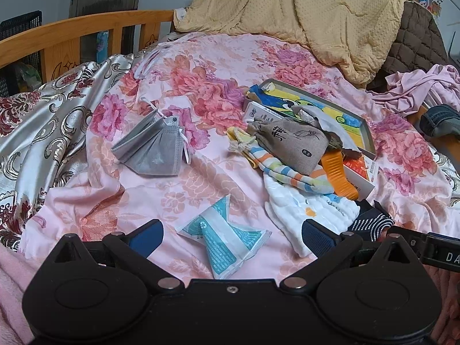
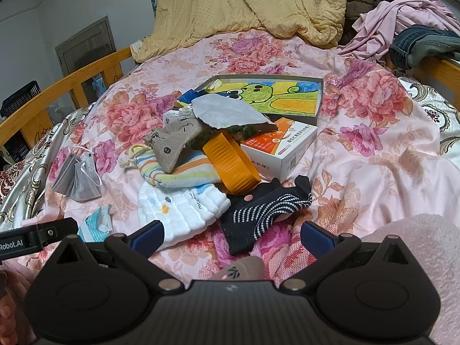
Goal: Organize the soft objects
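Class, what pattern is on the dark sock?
White dotted stripes on the black sock, best in the right wrist view.

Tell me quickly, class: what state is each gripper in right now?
Left gripper: open, holding nothing, over the blue sachet.
Right gripper: open, holding nothing, near the dark sock.

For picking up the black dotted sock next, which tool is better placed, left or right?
Right. The right tool is open with the black dotted sock directly ahead; the left tool faces a blue packet.
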The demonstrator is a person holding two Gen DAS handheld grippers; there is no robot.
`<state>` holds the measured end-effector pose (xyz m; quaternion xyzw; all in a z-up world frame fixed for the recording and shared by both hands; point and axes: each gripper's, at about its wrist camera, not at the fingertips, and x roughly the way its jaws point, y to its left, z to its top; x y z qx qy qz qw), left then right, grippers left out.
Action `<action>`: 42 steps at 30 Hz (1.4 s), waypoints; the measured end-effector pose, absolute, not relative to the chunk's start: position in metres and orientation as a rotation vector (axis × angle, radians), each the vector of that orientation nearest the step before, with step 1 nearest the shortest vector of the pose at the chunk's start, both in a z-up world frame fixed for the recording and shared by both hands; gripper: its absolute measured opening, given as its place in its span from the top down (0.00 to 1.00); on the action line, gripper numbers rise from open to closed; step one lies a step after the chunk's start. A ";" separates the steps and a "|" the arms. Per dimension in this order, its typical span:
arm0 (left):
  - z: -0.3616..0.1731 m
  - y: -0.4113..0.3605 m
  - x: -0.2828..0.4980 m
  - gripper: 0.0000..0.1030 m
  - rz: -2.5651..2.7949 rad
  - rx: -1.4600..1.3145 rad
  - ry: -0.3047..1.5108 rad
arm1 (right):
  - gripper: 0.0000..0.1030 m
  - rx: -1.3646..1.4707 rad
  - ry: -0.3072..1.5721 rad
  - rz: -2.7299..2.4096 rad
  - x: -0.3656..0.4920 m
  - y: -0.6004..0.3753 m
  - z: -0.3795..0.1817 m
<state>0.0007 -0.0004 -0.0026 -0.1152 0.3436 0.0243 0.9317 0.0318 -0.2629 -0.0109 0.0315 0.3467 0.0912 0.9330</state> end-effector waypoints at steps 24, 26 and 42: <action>-0.004 0.001 0.001 0.01 0.048 -0.245 0.706 | 0.00 0.067 0.710 0.187 0.031 -0.263 -0.010; -0.004 0.001 0.001 0.01 0.047 -0.245 0.706 | 0.00 0.066 0.710 0.187 0.031 -0.263 -0.009; -0.006 0.003 0.002 0.01 0.041 -0.256 0.708 | 0.00 0.068 0.710 0.188 0.031 -0.264 -0.010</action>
